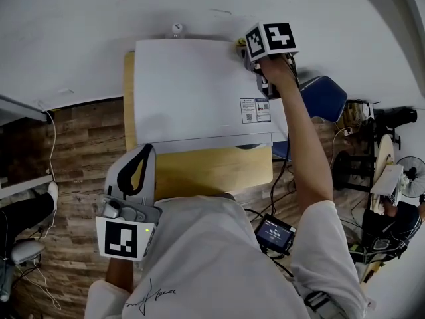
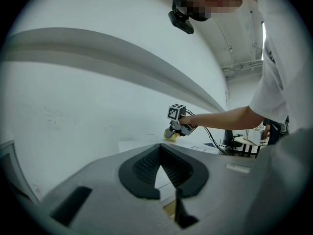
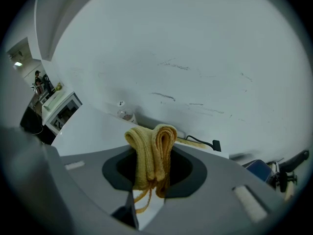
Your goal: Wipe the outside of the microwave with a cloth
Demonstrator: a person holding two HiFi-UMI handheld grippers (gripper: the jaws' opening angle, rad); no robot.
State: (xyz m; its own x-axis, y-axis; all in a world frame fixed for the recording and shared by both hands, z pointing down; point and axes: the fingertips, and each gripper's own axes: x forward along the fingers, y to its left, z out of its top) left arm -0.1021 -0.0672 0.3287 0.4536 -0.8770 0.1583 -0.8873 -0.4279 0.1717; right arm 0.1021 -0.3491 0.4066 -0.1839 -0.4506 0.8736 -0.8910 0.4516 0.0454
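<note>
The white microwave [image 1: 199,92] stands on a wooden table [image 1: 206,171] against the wall. My right gripper [image 1: 251,53] is at the far right corner of the microwave's top, shut on a folded yellow cloth [image 3: 149,151] that bulges out between its jaws [image 3: 154,156]. The cloth [image 1: 240,42] rests at that corner. My left gripper [image 1: 138,171] hangs back by the person's body, in front of the table's near edge, shut with nothing in it [image 2: 161,153]. The left gripper view shows the right gripper [image 2: 175,129] and the cloth [image 2: 170,136] on the microwave's top [image 2: 142,145].
A small round object [image 1: 176,28] sits behind the microwave at the wall, with a black plug and cable [image 3: 211,144] nearby. A blue chair [image 1: 322,97], a fan [image 1: 412,175] and a screen device [image 1: 273,234] with cables stand at the right. A shelf [image 1: 20,111] is at the left.
</note>
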